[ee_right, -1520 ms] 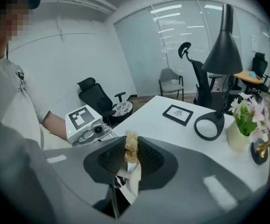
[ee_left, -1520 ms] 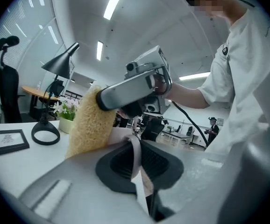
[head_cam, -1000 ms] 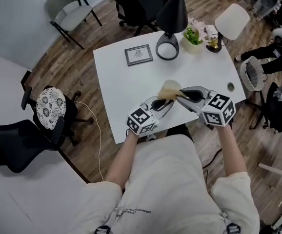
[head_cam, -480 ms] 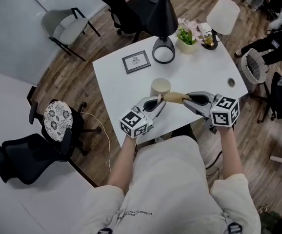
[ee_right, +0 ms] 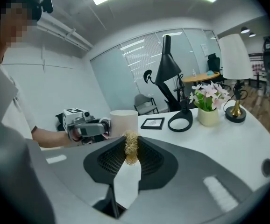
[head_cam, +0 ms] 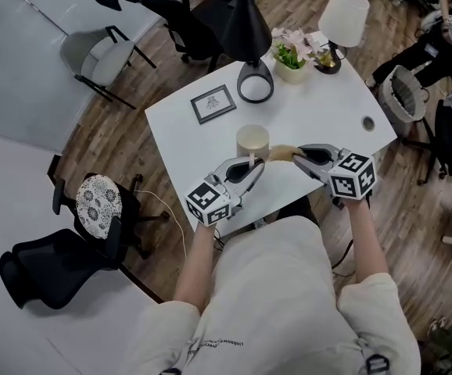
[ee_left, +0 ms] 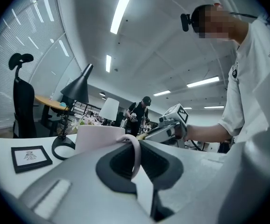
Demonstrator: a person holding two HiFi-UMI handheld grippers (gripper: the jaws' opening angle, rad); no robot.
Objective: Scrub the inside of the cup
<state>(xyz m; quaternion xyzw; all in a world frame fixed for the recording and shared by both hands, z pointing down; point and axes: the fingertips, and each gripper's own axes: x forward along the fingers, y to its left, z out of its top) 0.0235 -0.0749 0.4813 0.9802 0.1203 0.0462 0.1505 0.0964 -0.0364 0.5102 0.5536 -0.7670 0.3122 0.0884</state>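
A small frame (head_cam: pixel 213 104) lies on the white tabletop (head_cam: pixel 320 108), toward its far left. Nearer the person, the left tongs (head_cam: pixel 249 166) are pressed together on the handle (ee_left: pixel 136 148) of the cup (head_cam: pixel 252 141), which shows between them as a pale loop. The cup is upright, mouth up, over the middle of the tabletop's near half; its base is hidden, so I cannot tell whether it rests there. Behind it stands a black lamp (head_cam: pixel 255 89) with a ring foot. Just right of the cup, the golden scrubber (head_cam: pixel 279 154) points at its side, outside the mouth. The right tongs (head_cam: pixel 298 156) pinch the scrubber's other end. Farther back are flowers (head_cam: pixel 290 53) and a white-shaded lamp (head_cam: pixel 343 18).
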